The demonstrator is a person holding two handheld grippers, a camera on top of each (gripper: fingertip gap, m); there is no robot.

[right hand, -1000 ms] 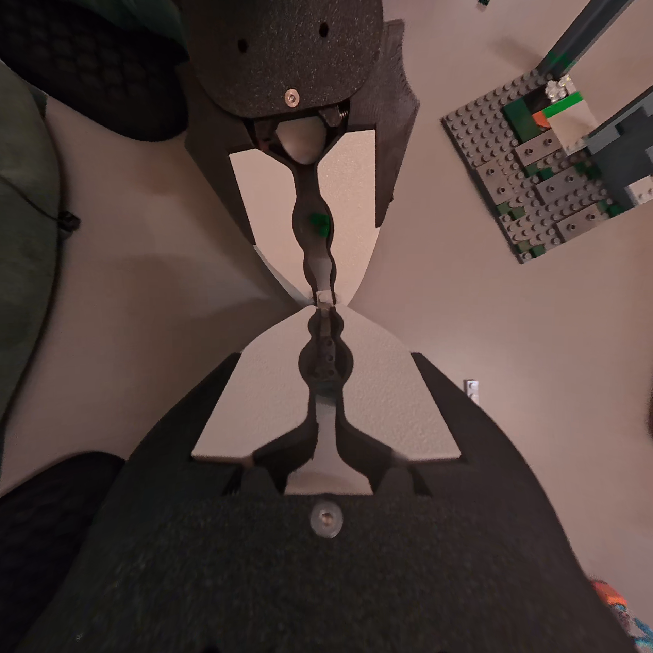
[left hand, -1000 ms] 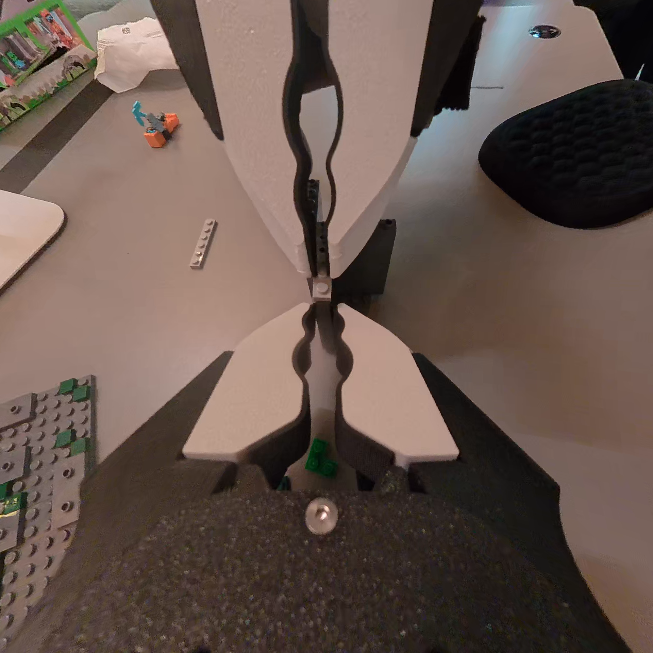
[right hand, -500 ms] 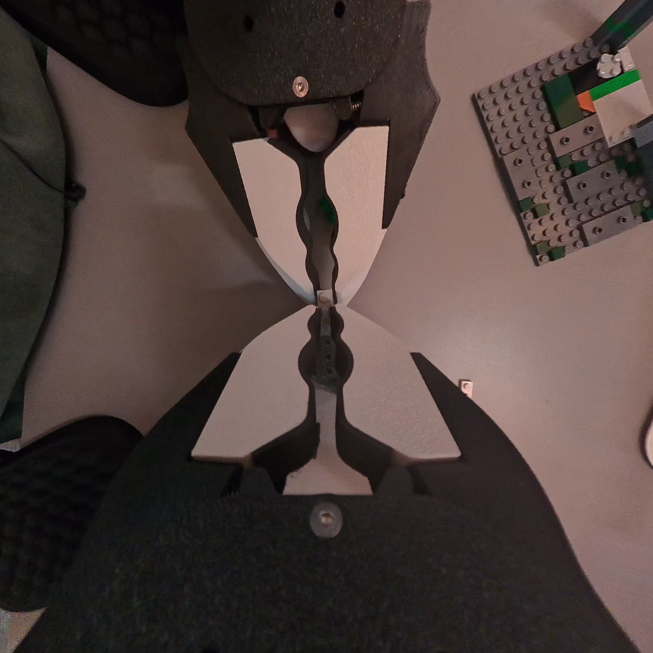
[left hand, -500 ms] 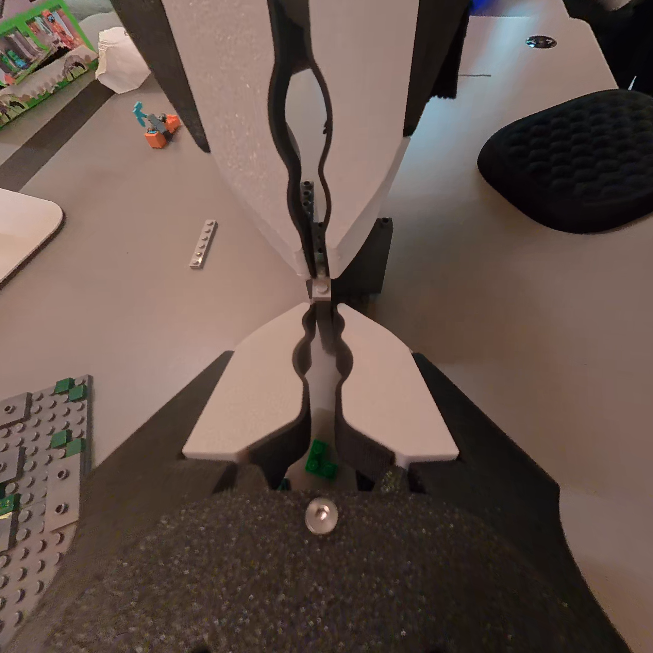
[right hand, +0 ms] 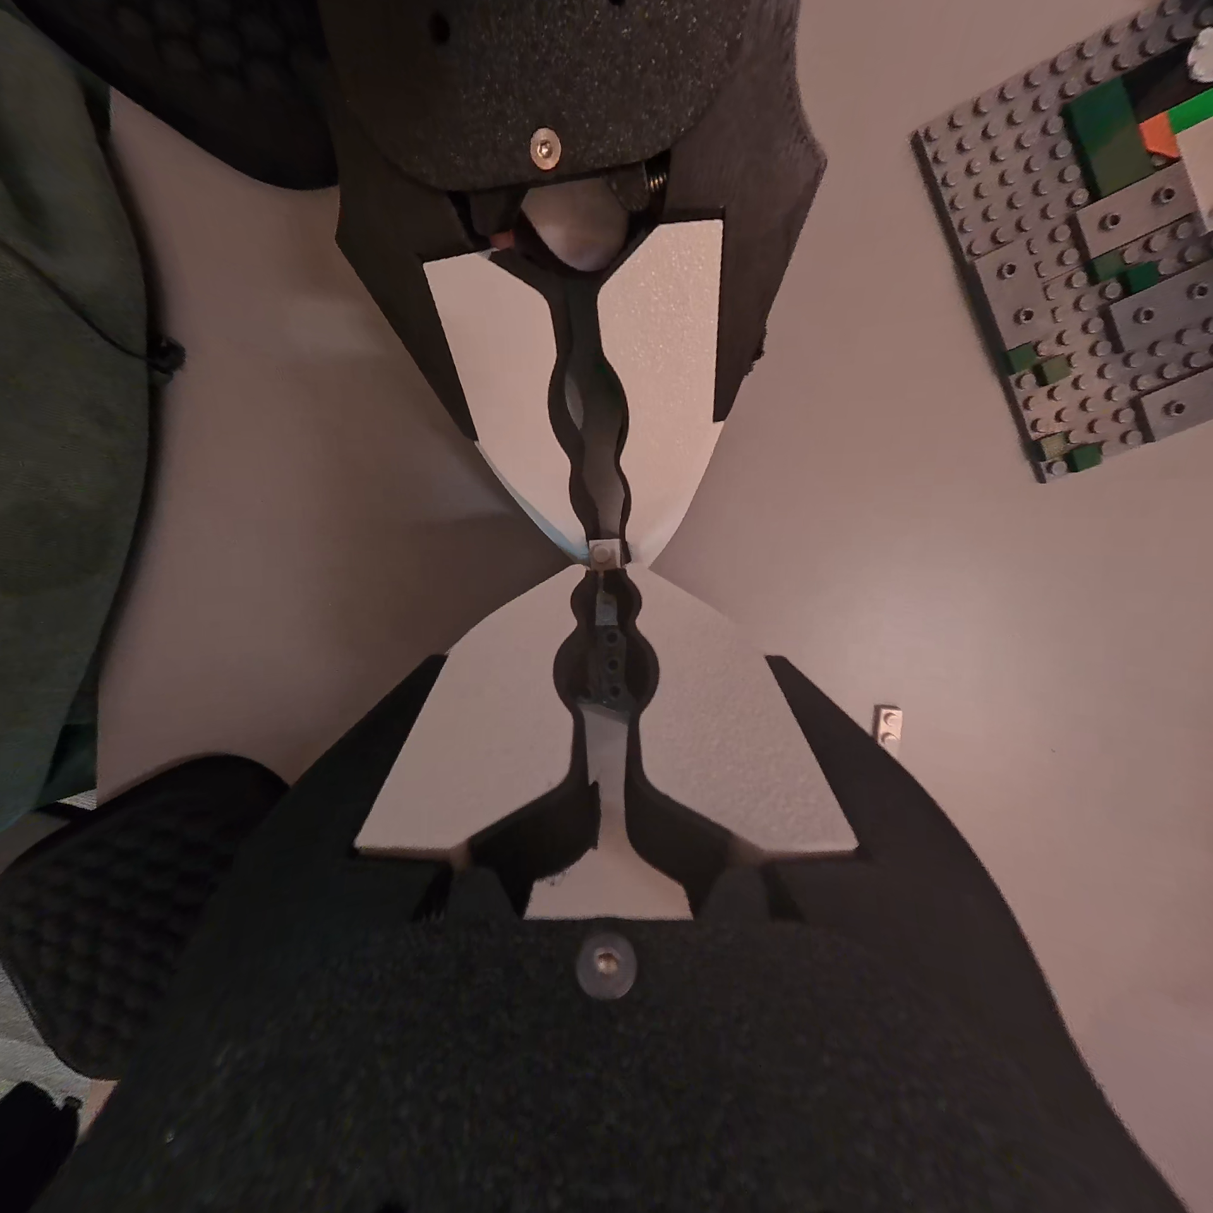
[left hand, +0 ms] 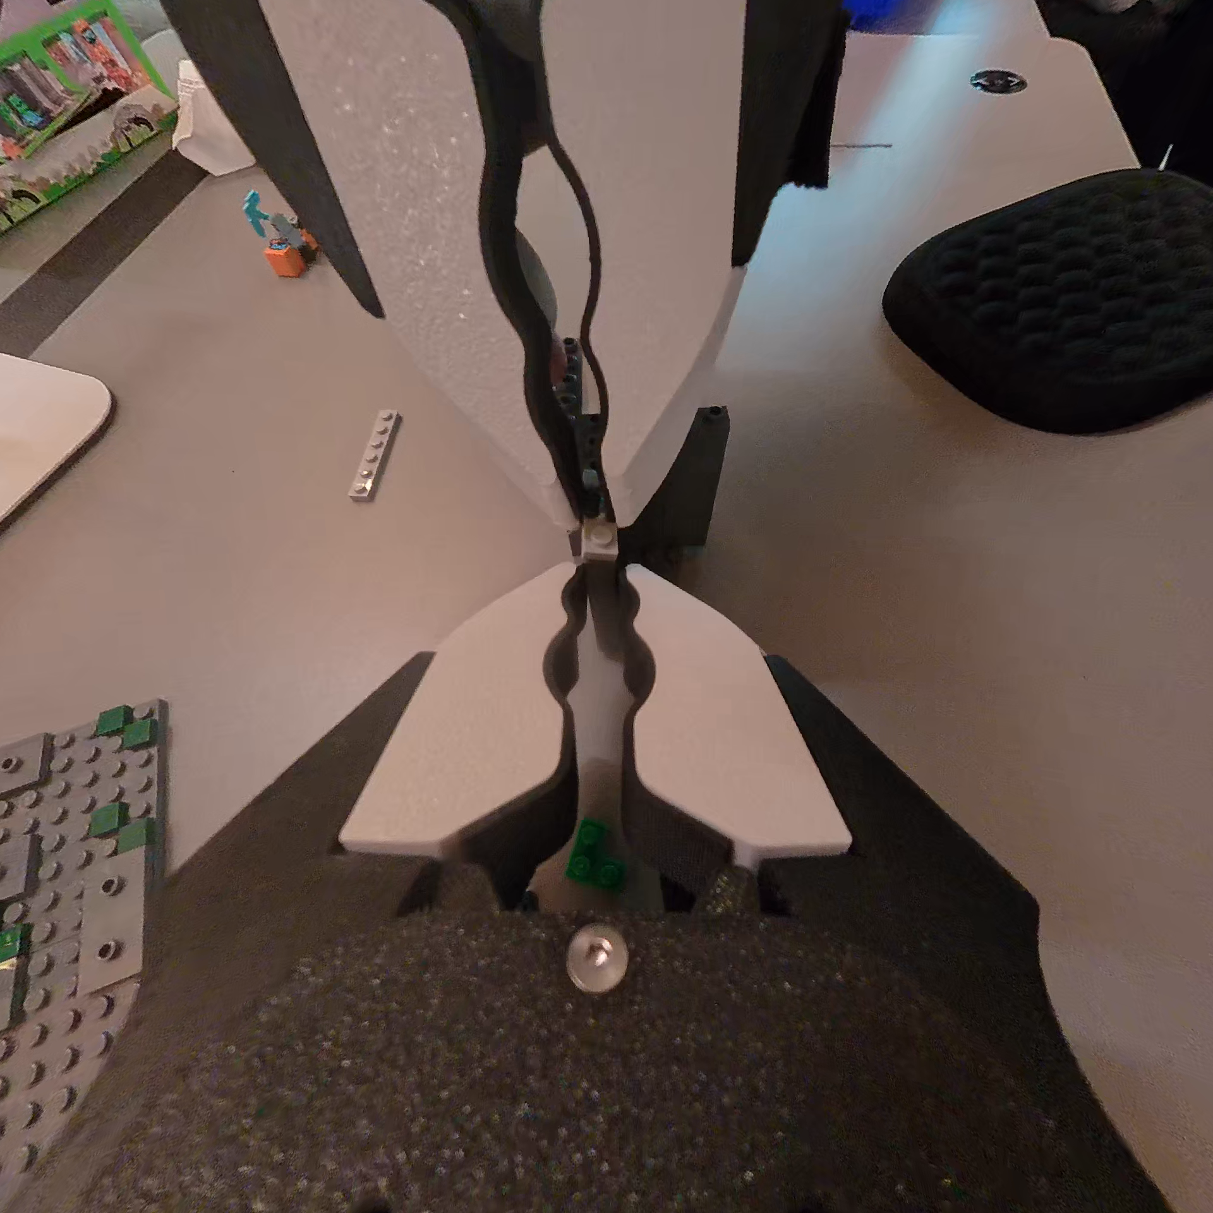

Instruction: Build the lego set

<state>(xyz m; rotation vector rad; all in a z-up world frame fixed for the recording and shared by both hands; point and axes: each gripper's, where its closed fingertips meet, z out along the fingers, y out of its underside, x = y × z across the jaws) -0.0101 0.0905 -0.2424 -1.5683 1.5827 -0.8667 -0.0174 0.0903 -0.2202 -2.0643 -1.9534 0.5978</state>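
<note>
My left gripper (left hand: 600, 574) is shut on a small light grey one-stud piece (left hand: 600, 543) at its tips. My right gripper (right hand: 604, 581) is shut on a dark studded brick (right hand: 610, 669) that lies lengthwise between its fingers. The two grippers meet tip to tip above the table. The grey piece (right hand: 604, 554) touches the end of the dark brick. In the left wrist view the right gripper (left hand: 594, 509) comes down from the top with the dark brick (left hand: 577, 407) in it. In the right wrist view the left gripper (right hand: 604, 535) comes from the top.
A grey baseplate (left hand: 72, 853) with green and grey pieces lies at lower left, and it also shows in the right wrist view (right hand: 1024, 197). A light grey long plate (left hand: 375, 455), an orange and blue small build (left hand: 285, 243), a green box (left hand: 65, 118), a green corner plate (left hand: 594, 860) and a black cushion (left hand: 1063, 295) are around. My left and right fingertips are right by each other. Both grippers' tips are roughly 12 centimeters from the light grey long plate (left hand: 375, 455).
Both grippers stay shut and tip to tip. The right gripper has tilted a little in the left wrist view, and the baseplate has slid towards the upper right in the right wrist view.
</note>
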